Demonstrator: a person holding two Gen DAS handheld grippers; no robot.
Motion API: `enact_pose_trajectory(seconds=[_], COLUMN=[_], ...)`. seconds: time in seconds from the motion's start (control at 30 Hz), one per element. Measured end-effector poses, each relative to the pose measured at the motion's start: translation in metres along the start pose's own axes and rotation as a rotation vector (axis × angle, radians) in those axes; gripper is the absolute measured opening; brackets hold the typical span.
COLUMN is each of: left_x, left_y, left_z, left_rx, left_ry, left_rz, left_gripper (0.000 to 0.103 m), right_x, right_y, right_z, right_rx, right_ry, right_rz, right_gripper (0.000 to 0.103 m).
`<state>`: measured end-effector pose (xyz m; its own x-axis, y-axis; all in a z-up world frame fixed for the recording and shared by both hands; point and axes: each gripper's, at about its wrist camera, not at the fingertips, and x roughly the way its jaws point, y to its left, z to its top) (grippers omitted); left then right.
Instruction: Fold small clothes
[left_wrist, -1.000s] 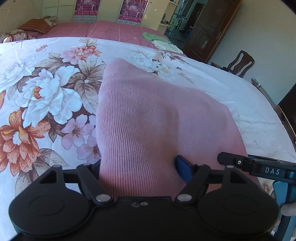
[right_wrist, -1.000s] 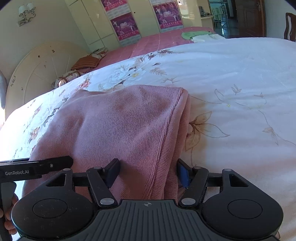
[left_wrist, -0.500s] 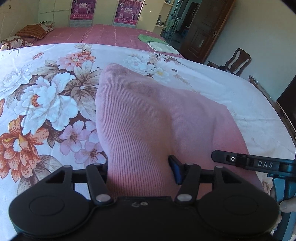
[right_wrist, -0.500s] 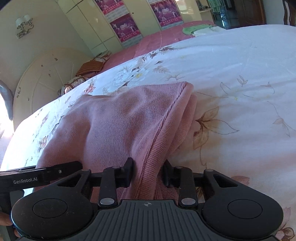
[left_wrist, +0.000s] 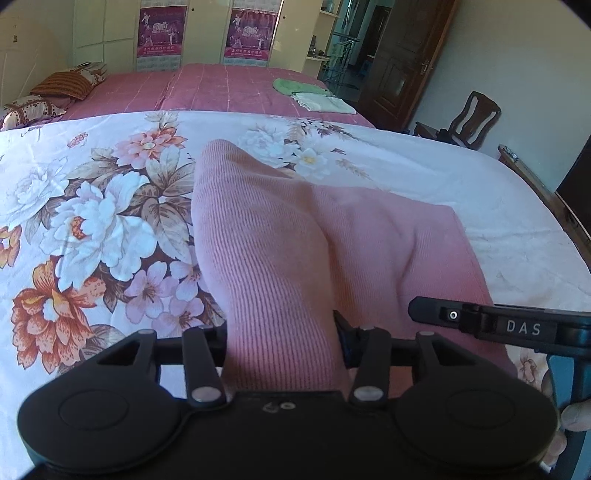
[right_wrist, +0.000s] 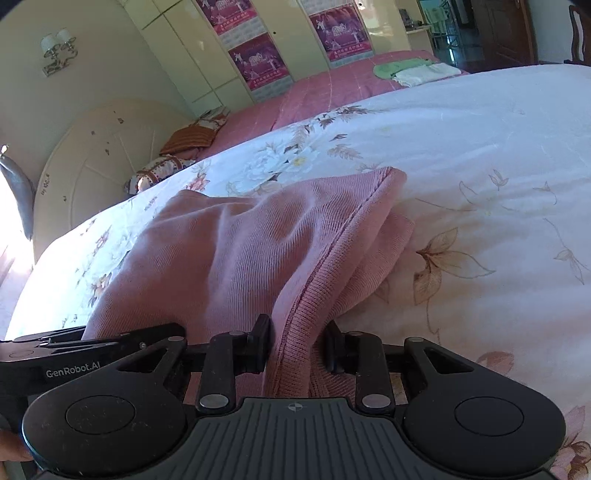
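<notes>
While both sets of fingers were biting into pink knit, the fold was clearly under way. The left gripper (left_wrist: 282, 332) had its jaws pinched on a thick bunch of the pink garment (left_wrist: 295, 236), cloth filling the gap and rising off the bed toward twelve o'clock. The right gripper (right_wrist: 297, 343) was pinched on the ribbed hem (right_wrist: 332, 258), narrower bite, the edge lifting away toward one o'clock with a second layer sagging under it.

The garment lay on the floral bedspread (left_wrist: 92, 221), its far corners down, the near edge raised between the two tools. So, by my read: near-edge lift done, carry-over pending. The next move called for both grippers to travel forward together, level, keeping the hem taut so it would land square on the far edge.

Both tools sat low and close to level, pointing across the bed, side by side; the right one showed at three o'clock in the left view. Folded green and white cloths (left_wrist: 310, 96) waited on the pink bed (left_wrist: 207, 88) at twelve.
</notes>
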<state>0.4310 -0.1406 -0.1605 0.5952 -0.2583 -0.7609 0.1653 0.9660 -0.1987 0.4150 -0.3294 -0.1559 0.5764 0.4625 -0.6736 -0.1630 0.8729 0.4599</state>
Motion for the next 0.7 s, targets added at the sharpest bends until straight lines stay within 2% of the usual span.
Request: enact_pose_trajectory(seconds=[0.23, 0.27, 0.43, 0.5, 0.6, 0.7], left_x=[-0.009, -0.013, -0.018, -0.016, -0.011, 0.000], left_y=[-0.014, -0.016, -0.014, -0.017, -0.022, -0.013], left_z=[0.001, 0.002, 0.006, 0.005, 0.002, 0.001], left_rx=[0.057, 0.063, 0.034, 0.054, 0.092, 0.074], left_ry=[-0.025, -0.031, -0.025, -0.019, -0.009, 0.024], left_rz=[-0.002, -0.011, -0.017, -0.013, 0.006, 0.024], left_gripper=[0.045, 0.041, 0.040, 0.040, 0.041, 0.046], right_x=[-0.003, -0.004, -0.010, -0.009, -0.009, -0.005], right_y=[0.027, 0.030, 0.032, 0.033, 0.033, 0.015], right_z=[-0.003, -0.004, -0.001, -0.001, -0.002, -0.004], right_rx=[-0.003, 0.003, 0.064, 0.063, 0.004, 0.043], right_ry=[-0.013, -0.014, -0.021, -0.021, -0.043, -0.022], right_rz=[0.058, 0.077, 0.139, 0.115, -0.044, -0.060], right_gripper=[0.029, 0.029, 0.028, 0.028, 0.029, 0.029])
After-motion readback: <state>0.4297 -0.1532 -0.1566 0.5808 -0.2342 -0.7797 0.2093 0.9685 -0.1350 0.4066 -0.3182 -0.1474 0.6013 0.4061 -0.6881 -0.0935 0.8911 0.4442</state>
